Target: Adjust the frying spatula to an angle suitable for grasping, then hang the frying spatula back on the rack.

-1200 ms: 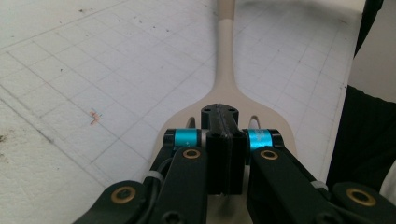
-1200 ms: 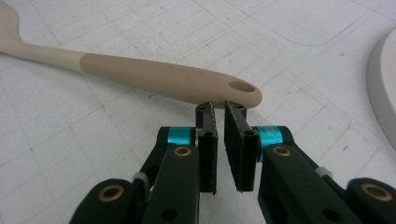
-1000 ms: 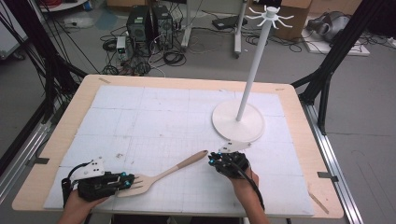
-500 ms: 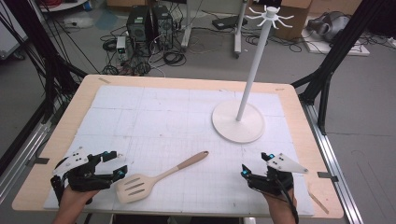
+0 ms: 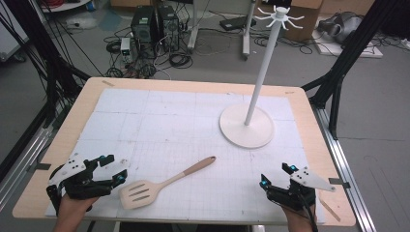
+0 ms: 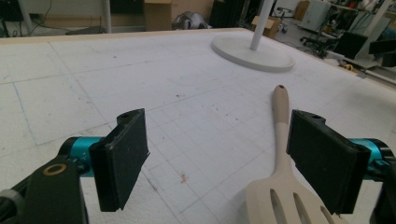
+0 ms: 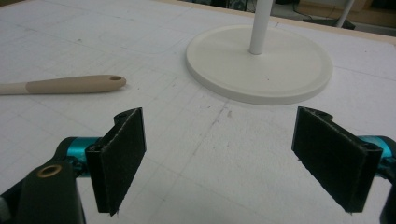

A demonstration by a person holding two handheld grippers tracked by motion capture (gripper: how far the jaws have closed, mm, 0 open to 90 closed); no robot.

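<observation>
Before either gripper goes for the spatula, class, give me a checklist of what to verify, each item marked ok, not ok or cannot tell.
1. Left gripper open: ok, jaws stand wide apart in the left gripper view.
2. Right gripper open: ok, nothing between its jaws.
3. Spatula free on the table: ok, it lies flat and neither gripper touches it.
4. Handle reachable: ok, it points toward the stand with bare mat around it.
5. Stand clear of the spatula: ok, base and handle tip are apart.
6. Hole in the handle end fits the stand's hooks: cannot tell.
</observation>
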